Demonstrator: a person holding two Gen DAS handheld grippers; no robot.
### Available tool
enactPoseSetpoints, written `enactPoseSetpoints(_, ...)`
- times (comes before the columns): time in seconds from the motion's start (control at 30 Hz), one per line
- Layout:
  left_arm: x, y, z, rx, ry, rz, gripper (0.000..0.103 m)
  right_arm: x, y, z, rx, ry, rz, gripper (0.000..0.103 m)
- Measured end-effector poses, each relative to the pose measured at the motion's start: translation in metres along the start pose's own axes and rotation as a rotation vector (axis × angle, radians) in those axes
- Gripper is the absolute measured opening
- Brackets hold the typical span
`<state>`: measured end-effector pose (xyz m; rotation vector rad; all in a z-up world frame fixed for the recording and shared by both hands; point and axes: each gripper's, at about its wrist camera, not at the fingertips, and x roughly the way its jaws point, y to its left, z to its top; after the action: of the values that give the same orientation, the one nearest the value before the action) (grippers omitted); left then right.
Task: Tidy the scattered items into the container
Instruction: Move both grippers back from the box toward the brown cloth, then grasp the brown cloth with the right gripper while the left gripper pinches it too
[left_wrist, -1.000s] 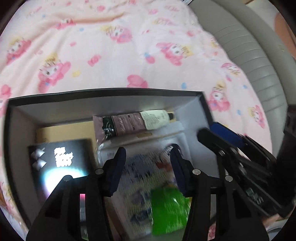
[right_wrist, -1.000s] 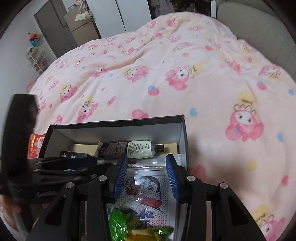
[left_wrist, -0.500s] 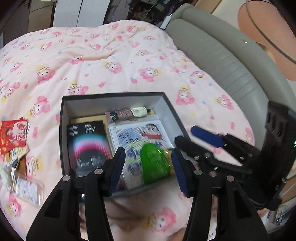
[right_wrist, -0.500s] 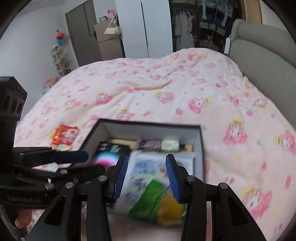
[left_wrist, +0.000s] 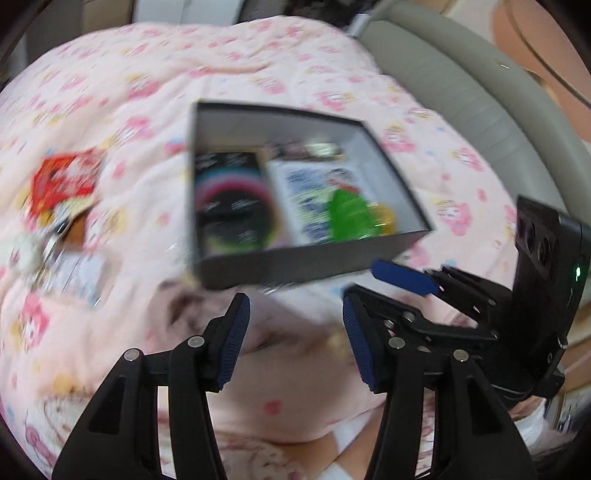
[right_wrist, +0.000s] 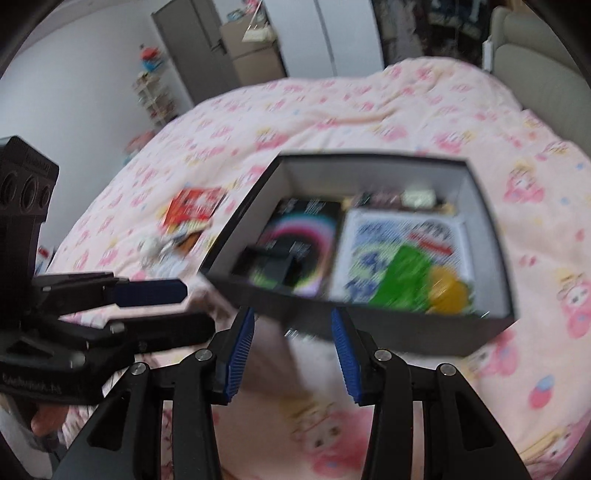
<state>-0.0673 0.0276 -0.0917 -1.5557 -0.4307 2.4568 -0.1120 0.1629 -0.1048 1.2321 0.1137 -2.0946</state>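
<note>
A dark box (left_wrist: 295, 260) (right_wrist: 373, 326) with a grey inside lies on the pink bed. In it are a black packet with a rainbow ring (left_wrist: 232, 206) (right_wrist: 299, 240), a white cartoon pouch (left_wrist: 306, 188) (right_wrist: 384, 232), a green packet (left_wrist: 349, 214) (right_wrist: 406, 277), a yellow item (right_wrist: 448, 291) and a tube (left_wrist: 310, 149) at the back. A red packet (left_wrist: 64, 179) (right_wrist: 194, 206) and small blurred items (left_wrist: 66, 251) (right_wrist: 166, 247) lie left of the box. My left gripper (left_wrist: 295, 306) and right gripper (right_wrist: 293, 321) hover open and hold nothing, just short of the box's near wall.
The pink cartoon duvet (left_wrist: 184, 74) covers the whole bed. A grey padded headboard (left_wrist: 461, 92) curves along the right. Wardrobes (right_wrist: 332, 37) and a shelf stand beyond the far end. A hand (right_wrist: 44, 421) holds the left gripper's body.
Both grippers have pulled back from over the box's inside to short of its near wall. The scattered items to the left have come into view. The jaws stay open.
</note>
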Motion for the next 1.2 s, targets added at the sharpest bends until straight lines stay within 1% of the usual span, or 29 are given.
enactPoseSetpoints(0.07, 0.006, 0.021, -0.009, -0.054, 0.015, 0.048, 0.054, 0.018, 0.006, -0.008, -0.012, 0.055, 0.028, 0.04)
enactPoseSetpoints(0.17, 0.022, 0.055, -0.015, -0.151, 0.071, 0.106, 0.054, 0.041, 0.011, -0.02, -0.022, 0.128, 0.034, 0.04)
enactPoseSetpoints(0.27, 0.041, 0.086, -0.022, -0.246, 0.116, 0.133, 0.054, 0.061, 0.009, -0.027, 0.003, 0.199, 0.057, 0.04)
enactPoseSetpoints(0.3, 0.049, 0.095, -0.025, -0.28, 0.133, 0.134, 0.054, 0.068, 0.007, -0.029, 0.013, 0.219, 0.065, 0.041)
enactPoseSetpoints(0.33, 0.056, 0.103, -0.027, -0.311, 0.156, 0.131, 0.054, 0.073, 0.006, -0.031, 0.01, 0.239, 0.068, 0.045)
enactPoseSetpoints(0.4, 0.069, 0.11, -0.028, -0.352, 0.209, 0.119, 0.054, 0.084, 0.006, -0.035, 0.0, 0.261, 0.03, 0.045)
enactPoseSetpoints(0.47, 0.076, 0.111, -0.026, -0.357, 0.211, 0.112, 0.057, 0.091, 0.007, -0.037, -0.006, 0.28, 0.022, 0.05)
enactPoseSetpoints(0.5, 0.079, 0.11, -0.026, -0.362, 0.205, 0.101, 0.059, 0.095, 0.007, -0.038, -0.004, 0.288, 0.023, 0.052)
enactPoseSetpoints(0.57, 0.083, 0.109, -0.025, -0.367, 0.19, 0.064, 0.058, 0.101, 0.008, -0.04, -0.005, 0.297, 0.03, 0.054)
enactPoseSetpoints(0.6, 0.084, 0.106, -0.025, -0.355, 0.185, 0.043, 0.05, 0.104, 0.008, -0.04, -0.006, 0.301, 0.041, 0.054)
enactPoseSetpoints(0.63, 0.084, 0.104, -0.025, -0.339, 0.182, 0.03, 0.031, 0.106, 0.009, -0.042, -0.006, 0.304, 0.052, 0.054)
enactPoseSetpoints(0.67, 0.083, 0.099, -0.026, -0.313, 0.177, 0.013, 0.026, 0.108, 0.009, -0.043, -0.007, 0.312, 0.066, 0.051)
enactPoseSetpoints(0.7, 0.081, 0.094, -0.027, -0.289, 0.175, 0.007, 0.016, 0.107, 0.009, -0.044, -0.002, 0.313, 0.09, 0.037)
enactPoseSetpoints(0.73, 0.078, 0.088, -0.028, -0.262, 0.168, 0.016, 0.01, 0.104, 0.008, -0.044, 0.016, 0.309, 0.122, 0.03)
enactPoseSetpoints(0.77, 0.075, 0.083, -0.029, -0.242, 0.16, 0.018, 0.01, 0.1, 0.005, -0.042, 0.039, 0.294, 0.142, 0.022)
enactPoseSetpoints(0.8, 0.069, 0.077, -0.031, -0.227, 0.146, 0.004, 0.009, 0.094, 0.003, -0.041, 0.059, 0.275, 0.154, 0.015)
enactPoseSetpoints(0.83, 0.062, 0.072, -0.033, -0.218, 0.132, -0.028, 0.009, 0.085, -0.001, -0.04, 0.082, 0.24, 0.168, 0.011)
enactPoseSetpoints(0.87, 0.053, 0.066, -0.036, -0.215, 0.116, -0.074, 0.009, 0.074, -0.003, -0.039, 0.097, 0.206, 0.177, 0.009)
enactPoseSetpoints(0.9, 0.045, 0.058, -0.037, -0.204, 0.101, -0.1, 0.009, 0.062, -0.005, -0.039, 0.106, 0.171, 0.175, 0.009)
enactPoseSetpoints(0.93, 0.036, 0.05, -0.039, -0.18, 0.084, -0.117, 0.009, 0.052, -0.007, -0.039, 0.108, 0.147, 0.17, 0.009)
enactPoseSetpoints(0.97, 0.024, 0.037, -0.04, -0.144, 0.059, -0.142, 0.009, 0.035, -0.008, -0.041, 0.118, 0.102, 0.168, 0.009)
enactPoseSetpoints(1.0, 0.015, 0.031, -0.038, -0.119, 0.039, -0.167, 0.009, 0.024, -0.01, -0.043, 0.134, 0.077, 0.185, 0.009)
enactPoseSetpoints(1.07, -0.003, 0.015, -0.036, -0.065, -0.004, -0.215, 0.009, 0.002, -0.015, -0.05, 0.185, 0.035, 0.272, 0.009)
enactPoseSetpoints(1.1, -0.008, 0.013, -0.033, -0.052, -0.014, -0.22, 0.009, -0.01, -0.015, -0.055, 0.199, 0.018, 0.311, 0.009)
enactPoseSetpoints(1.13, -0.012, 0.016, -0.027, -0.051, -0.007, -0.212, 0.01, -0.018, -0.012, -0.059, 0.199, 0.005, 0.319, 0.009)
enactPoseSetpoints(1.17, -0.009, 0.018, -0.026, -0.06, 0.028, -0.165, 0.012, -0.026, -0.013, -0.064, 0.198, -0.007, 0.305, 0.009)
enactPoseSetpoints(1.2, -0.001, 0.02, -0.025, -0.062, 0.07, -0.081, 0.013, -0.033, -0.016, -0.069, 0.205, -0.005, 0.268, 0.009)
